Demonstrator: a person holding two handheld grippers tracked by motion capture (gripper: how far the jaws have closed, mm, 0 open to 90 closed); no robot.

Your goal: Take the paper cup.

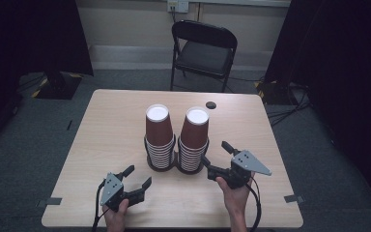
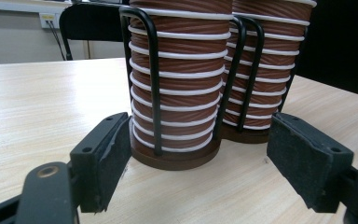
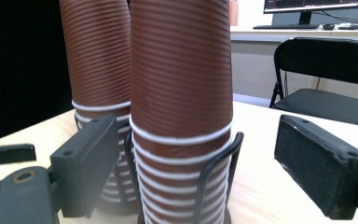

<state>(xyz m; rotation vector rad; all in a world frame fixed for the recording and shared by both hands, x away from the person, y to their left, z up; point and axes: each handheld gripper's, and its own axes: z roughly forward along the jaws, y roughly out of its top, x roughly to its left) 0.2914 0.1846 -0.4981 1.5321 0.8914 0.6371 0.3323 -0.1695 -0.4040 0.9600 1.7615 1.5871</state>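
Note:
Two stacks of upside-down brown paper cups with white rims stand in a black wire holder (image 1: 176, 167) at the table's middle: a left stack (image 1: 158, 137) and a right stack (image 1: 193, 140). My left gripper (image 1: 139, 175) rests open near the front edge and points at the left stack (image 2: 182, 79), with nothing between its pads. My right gripper (image 1: 216, 155) hovers open just right of the right stack (image 3: 182, 70), jaws wide and apart from the cups. The wire holder's uprights (image 2: 154, 93) wrap the lower cups. In the right gripper view the other stack (image 3: 98, 56) stands behind, to the left.
The wooden table (image 1: 116, 125) has a small black round disc (image 1: 210, 104) near its far edge. A black folding chair (image 1: 204, 48) stands beyond the table. Dark curtains flank both sides, and cables lie on the floor at the right.

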